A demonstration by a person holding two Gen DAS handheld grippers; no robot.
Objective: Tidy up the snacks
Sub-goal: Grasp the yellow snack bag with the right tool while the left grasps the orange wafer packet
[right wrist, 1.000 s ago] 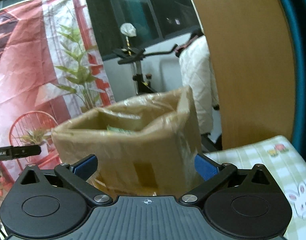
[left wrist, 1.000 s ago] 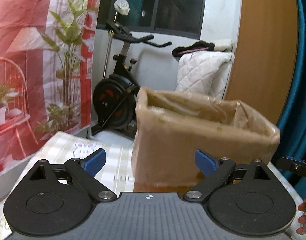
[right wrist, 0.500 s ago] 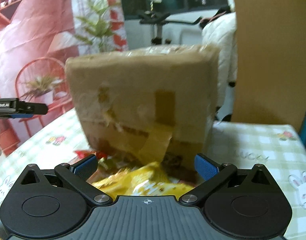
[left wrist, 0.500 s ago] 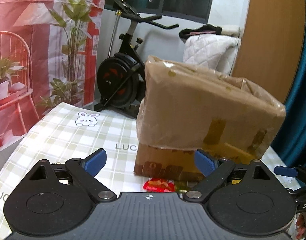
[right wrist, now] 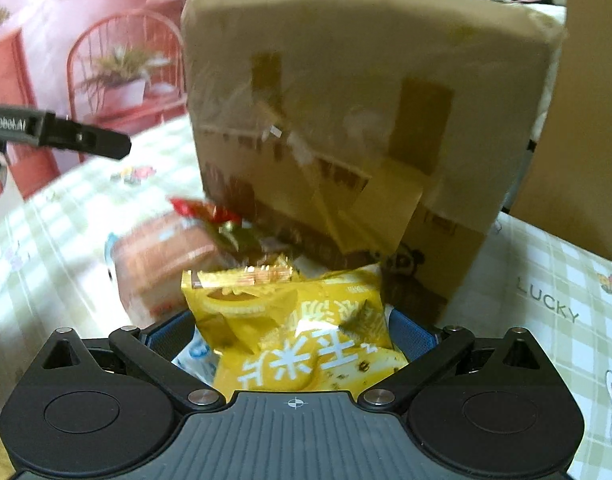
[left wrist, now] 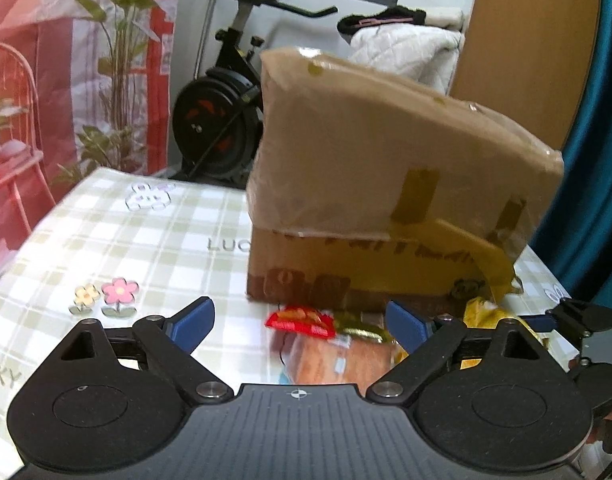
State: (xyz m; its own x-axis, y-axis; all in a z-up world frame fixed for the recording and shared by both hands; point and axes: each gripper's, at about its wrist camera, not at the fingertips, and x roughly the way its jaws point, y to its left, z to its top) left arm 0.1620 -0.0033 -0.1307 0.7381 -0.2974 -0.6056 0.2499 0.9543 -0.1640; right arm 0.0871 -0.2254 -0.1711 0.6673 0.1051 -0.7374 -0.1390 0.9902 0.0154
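A tall cardboard box (left wrist: 385, 184) wrapped in clear plastic stands on the checked tablecloth; its inside is hidden from this low angle. Snacks lie at its base: a red packet (left wrist: 302, 320), an orange-brown bread packet (left wrist: 337, 360) and a yellow bag (left wrist: 489, 312). My left gripper (left wrist: 300, 324) is open, hovering just before the red packet. My right gripper (right wrist: 292, 332) is open, with the yellow bag (right wrist: 298, 332) lying between its wide-spread fingers. In the right wrist view, the red packet (right wrist: 202, 210) and the bread packet (right wrist: 162, 256) lie to the left.
A blue-and-white wrapper (right wrist: 194, 356) peeks from under the yellow bag. The tablecloth (left wrist: 126, 248) stretches left of the box. Behind the table stand an exercise bike (left wrist: 226, 112), a red printed backdrop (left wrist: 66, 60) and a wooden panel (left wrist: 525, 40).
Both grippers have dropped from the level of the box's top to the tabletop. The snacks at the box's base came into view, and the yellow bag now lies between the right fingers.
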